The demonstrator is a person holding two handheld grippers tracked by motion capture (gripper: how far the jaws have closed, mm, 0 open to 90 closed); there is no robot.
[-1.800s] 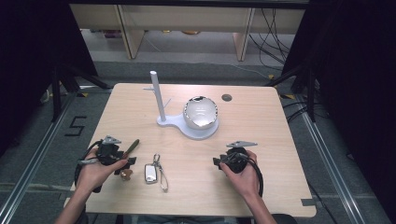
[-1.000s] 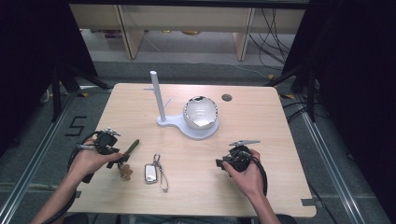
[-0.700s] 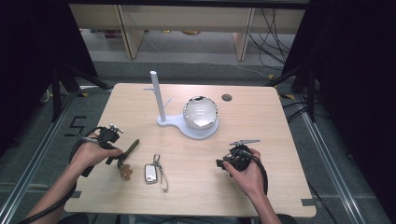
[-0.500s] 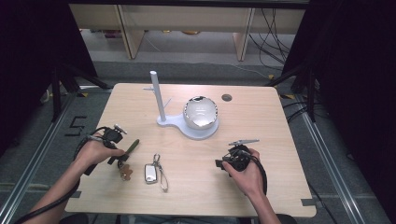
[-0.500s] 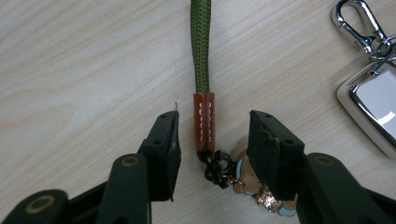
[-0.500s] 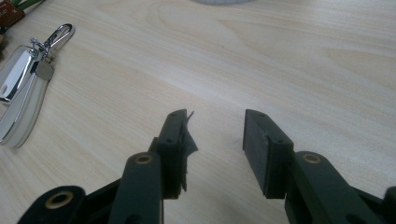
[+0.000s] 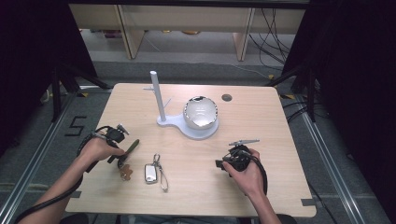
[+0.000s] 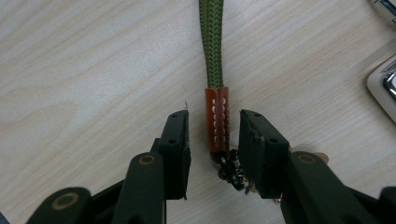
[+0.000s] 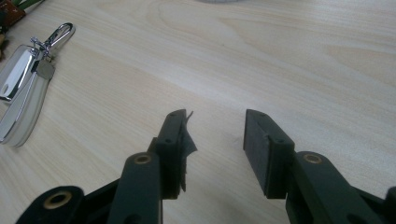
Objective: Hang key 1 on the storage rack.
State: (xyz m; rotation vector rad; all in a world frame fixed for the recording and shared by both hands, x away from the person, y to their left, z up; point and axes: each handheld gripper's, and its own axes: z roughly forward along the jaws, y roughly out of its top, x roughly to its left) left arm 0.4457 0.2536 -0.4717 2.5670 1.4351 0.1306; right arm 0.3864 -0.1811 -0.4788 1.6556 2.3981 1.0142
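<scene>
The left gripper (image 8: 214, 135) is hovering over the green strap (image 8: 211, 42), its jaws having just been closing around the strap's brown leather tab (image 8: 218, 119) (a gap is showing on each side, so nothing is gripped yet). The strap is lying on the table (image 7: 261, 121) near its left edge, running toward one o'clock from the gripper in the high view. At three o'clock from it, the key fob (image 7: 150, 172) is lying flat. The right gripper (image 9: 212, 140) is resting released, holding nothing, near the table's right front.
</scene>
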